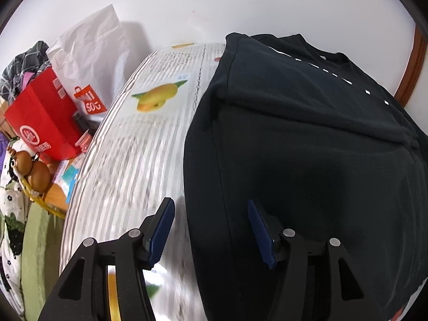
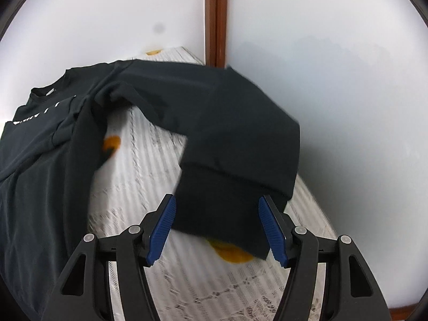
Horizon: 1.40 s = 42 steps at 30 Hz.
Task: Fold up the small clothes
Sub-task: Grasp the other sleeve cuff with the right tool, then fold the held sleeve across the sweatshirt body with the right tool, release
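Fingers [image 2: 263,227] of both grippers open; black shirt [image 1: 307,160] flat, collar far, sleeve [image 2: 235,144] pointing near.

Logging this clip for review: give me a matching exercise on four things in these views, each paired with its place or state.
Things:
1. black shirt
2. red box
3. sleeve cuff
4. left gripper

Places or states:
A. lies between the right gripper's open blue pads
B. spread on the printed table cover
C. open, over the shirt's edge
D. left of the table, among clutter

Pairs: 1-B, 2-D, 3-A, 4-C
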Motion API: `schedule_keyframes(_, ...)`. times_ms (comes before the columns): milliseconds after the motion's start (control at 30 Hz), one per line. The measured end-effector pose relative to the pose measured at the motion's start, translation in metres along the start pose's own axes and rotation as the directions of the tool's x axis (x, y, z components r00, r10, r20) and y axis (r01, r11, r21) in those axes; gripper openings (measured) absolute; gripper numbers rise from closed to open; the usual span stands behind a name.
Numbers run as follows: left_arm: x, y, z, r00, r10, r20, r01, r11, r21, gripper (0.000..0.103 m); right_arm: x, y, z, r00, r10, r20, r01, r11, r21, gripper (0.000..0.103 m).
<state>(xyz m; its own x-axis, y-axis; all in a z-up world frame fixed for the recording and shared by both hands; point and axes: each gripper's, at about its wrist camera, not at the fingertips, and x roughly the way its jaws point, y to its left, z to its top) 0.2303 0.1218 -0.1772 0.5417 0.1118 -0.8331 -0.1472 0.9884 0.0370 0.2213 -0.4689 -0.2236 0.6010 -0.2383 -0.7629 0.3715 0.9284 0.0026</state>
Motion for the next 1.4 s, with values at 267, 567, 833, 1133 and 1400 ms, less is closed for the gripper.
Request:
schedule_keyframes(267,-0.011,-0.008,-0.020,1.000,0.011,-0.004,-0.011,1.000,-0.009,0.057,0.009,0.021,-0.006,1.000,0.012,0.020,-0.010,0.996,-0.090,0.071)
schedule_keyframes(567,-0.015,0.000,-0.028,1.000,0.005,0.007,-0.005,0.999,-0.035,0.062,0.011,0.017,0.004,0.999,-0.045,0.024,0.046,0.997,-0.068,0.016)
schedule_keyframes(833,-0.018,0.006,-0.027,0.998,-0.001,0.057,-0.001,1.000,0.029,0.062,-0.042,0.050,0.033,0.995,-0.044,0.093,0.049,0.997,-0.059,0.015)
schedule_keyframes(1133,-0.017,0.018,-0.031,0.995,-0.088,0.052,0.085,0.995,0.052,0.062,-0.100,0.190,0.072,0.978,0.130,0.165,-0.096,0.975,-0.200,0.015)
schedule_keyframes(1400,-0.013,0.021,-0.031,0.990,-0.123,0.063,0.119,0.991,0.060,0.062,-0.097,0.353,0.074,0.949,0.304,0.089,-0.257,0.903,-0.345,0.015)
